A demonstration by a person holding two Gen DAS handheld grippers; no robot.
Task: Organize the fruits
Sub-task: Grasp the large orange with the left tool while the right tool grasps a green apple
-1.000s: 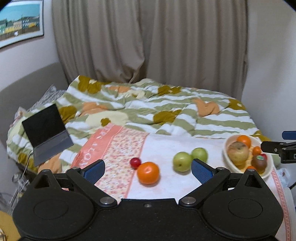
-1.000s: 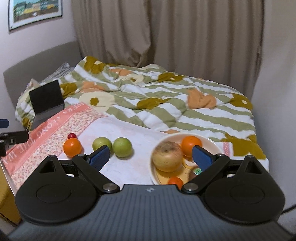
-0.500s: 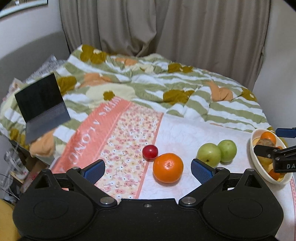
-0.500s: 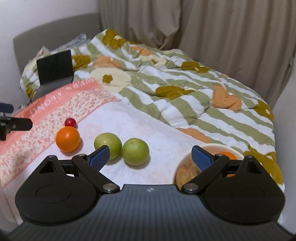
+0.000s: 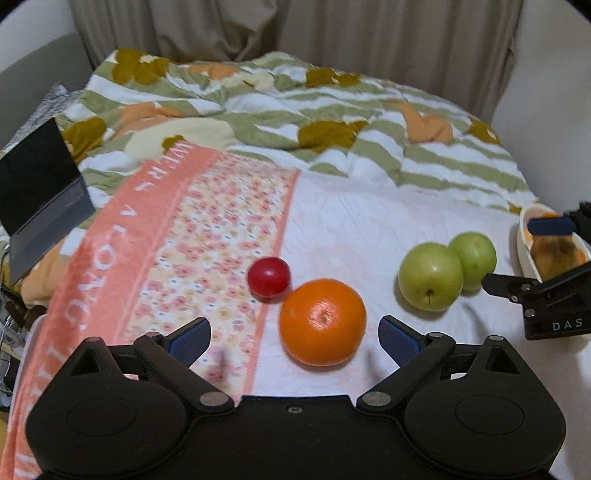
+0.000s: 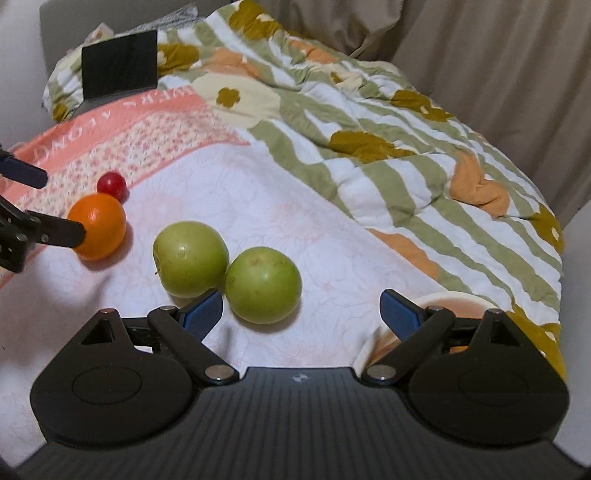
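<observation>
Beige pleated curtains behind a bed; striped, flowered quilt, soft and wrinkled. White crinkled cloth with pink floral border in front. On it: round glossy orange, touching small smooth red fruit; two matte green apples, touching each other. Cream bowl of fruit at right edge. Left tongs apart, closing, blue ribbed pads either side of orange, not pressing. Right tongs apart, low over nearer green apple, holding nothing. Dark open laptop at left.
</observation>
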